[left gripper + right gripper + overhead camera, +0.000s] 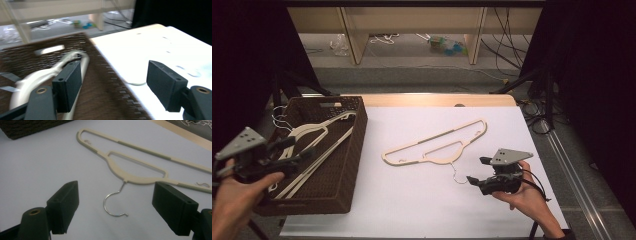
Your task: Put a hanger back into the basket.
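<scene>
Right tool [477, 171] is facing the hanger [438, 143] lying flat on the table [412, 200], jaws spread; it should close squarely on the neck. Left tool [294, 148] is hovering, jaws apart, over the basket [347, 165].

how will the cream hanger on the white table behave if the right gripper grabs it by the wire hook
The hanger looks thin and flat, so probably light and stiff. Held by its thin wire hook, it may swivel or slip between the open right gripper jaws.
</scene>
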Tool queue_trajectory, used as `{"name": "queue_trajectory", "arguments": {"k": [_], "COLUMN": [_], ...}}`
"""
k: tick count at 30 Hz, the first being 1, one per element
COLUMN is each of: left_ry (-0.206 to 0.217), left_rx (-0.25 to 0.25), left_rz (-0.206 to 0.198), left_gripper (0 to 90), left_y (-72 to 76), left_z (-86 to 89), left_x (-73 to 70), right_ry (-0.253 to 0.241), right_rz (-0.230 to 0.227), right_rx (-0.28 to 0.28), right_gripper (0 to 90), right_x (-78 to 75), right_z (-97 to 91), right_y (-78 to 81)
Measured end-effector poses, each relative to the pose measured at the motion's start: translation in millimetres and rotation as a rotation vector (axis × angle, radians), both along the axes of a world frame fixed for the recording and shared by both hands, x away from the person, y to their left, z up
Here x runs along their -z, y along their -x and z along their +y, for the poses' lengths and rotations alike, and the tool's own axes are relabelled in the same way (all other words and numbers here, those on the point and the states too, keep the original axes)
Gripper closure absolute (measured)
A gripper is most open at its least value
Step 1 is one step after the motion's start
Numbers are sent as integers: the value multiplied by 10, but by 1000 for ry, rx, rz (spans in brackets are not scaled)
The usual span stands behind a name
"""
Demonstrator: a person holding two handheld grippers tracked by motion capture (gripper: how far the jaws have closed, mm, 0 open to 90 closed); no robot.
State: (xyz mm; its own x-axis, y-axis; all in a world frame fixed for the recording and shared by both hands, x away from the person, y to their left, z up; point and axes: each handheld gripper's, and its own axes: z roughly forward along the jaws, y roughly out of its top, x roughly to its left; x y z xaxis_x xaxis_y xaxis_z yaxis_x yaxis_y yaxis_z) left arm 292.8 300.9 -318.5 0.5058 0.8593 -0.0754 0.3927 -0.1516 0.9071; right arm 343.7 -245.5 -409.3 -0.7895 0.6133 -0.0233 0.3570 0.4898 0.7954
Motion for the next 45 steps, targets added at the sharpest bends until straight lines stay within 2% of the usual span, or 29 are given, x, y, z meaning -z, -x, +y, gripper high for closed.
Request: {"name": "queue_trajectory", "arguments": {"k": [3, 4, 5, 7, 9, 10, 12, 14, 16, 17, 19, 20, 22, 24, 26, 30, 32, 34, 37, 38, 39, 40, 42, 45], "left_ry": [-3, 19, 19, 5, -10, -22, -7, -24, -27, -14, -16, -26, -35, -47, -39, -50, -53, -56, -58, -44, -34, -45, -39, -52], "left_rx": [79, 90, 108, 157, 178, 202, 214, 246, 252, 265, 268, 281, 292, 309, 306, 324, 321, 324, 320, 322, 318, 324, 324, 321], "left_rz": [-7, -9, -5, 6, 8, 8, 20, 21, 30, 47, 56, 68, 78, 80, 89, 87, 83, 96, 86, 88, 90, 79, 90, 98], "left_gripper": [270, 270, 270, 266, 264, 262, 258, 251, 245, 243, 236, 235, 232, 229, 224, 213, 210, 202, 199, 192, 192, 192, 186, 181], "left_y": [43, 50, 58, 63, 74, 71, 76, 72, 79, 91, 99, 113, 125, 140, 150, 166, 168, 169, 176, 184, 193, 191, 197, 203], "left_z": [-304, -422, -519, -702, -870, -936, -1063, -1162, -1205, -1283, -1316, -1378, -1433, -1476, -1500, -1553, -1557, -1561, -1560, -1566, -1574, -1572, -1581, -1586], "left_x": [78, 110, 136, 203, 285, 323, 411, 501, 546, 648, 696, 797, 890, 964, 999, 1133, 1156, 1210, 1223, 1231, 1237, 1242, 1263, 1288], "right_ry": [4, 4, 2, 1, 2, 4, 4, 6, 5, 8, 9, 13, 15, 18, 18, 53, 72, 93, 111, 129, 128, 145, 149, 178], "right_rz": [9, 7, 7, 9, 12, 15, 12, 3, 15, 19, 18, 18, 17, 17, 24, 29, 46, 53, 65, 70, 68, 72, 70, 89], "right_rx": [0, -1, 0, 5, 0, 0, -5, -6, -5, -6, -13, -13, -16, -23, -26, -52, -61, -60, -69, -77, -73, -86, -95, -113], "right_gripper": [224, 224, 224, 224, 224, 224, 224, 224, 224, 224, 224, 224, 224, 224, 226, 241, 245, 247, 251, 257, 261, 265, 267, 277], "right_x": [7, 11, 15, 21, 27, 27, 30, 37, 39, 42, 44, 52, 57, 64, 70, 108, 132, 173, 219, 278, 293, 306, 345, 360], "right_z": [5, 5, 6, 10, 17, 21, 28, 36, 50, 58, 62, 81, 99, 126, 145, 265, 315, 361, 403, 458, 474, 493, 547, 629], "right_y": [-2, -7, -12, -21, -27, -25, -31, -39, -36, -37, -44, -53, -69, -100, -121, -288, -361, -437, -501, -579, -592, -621, -682, -769]}}
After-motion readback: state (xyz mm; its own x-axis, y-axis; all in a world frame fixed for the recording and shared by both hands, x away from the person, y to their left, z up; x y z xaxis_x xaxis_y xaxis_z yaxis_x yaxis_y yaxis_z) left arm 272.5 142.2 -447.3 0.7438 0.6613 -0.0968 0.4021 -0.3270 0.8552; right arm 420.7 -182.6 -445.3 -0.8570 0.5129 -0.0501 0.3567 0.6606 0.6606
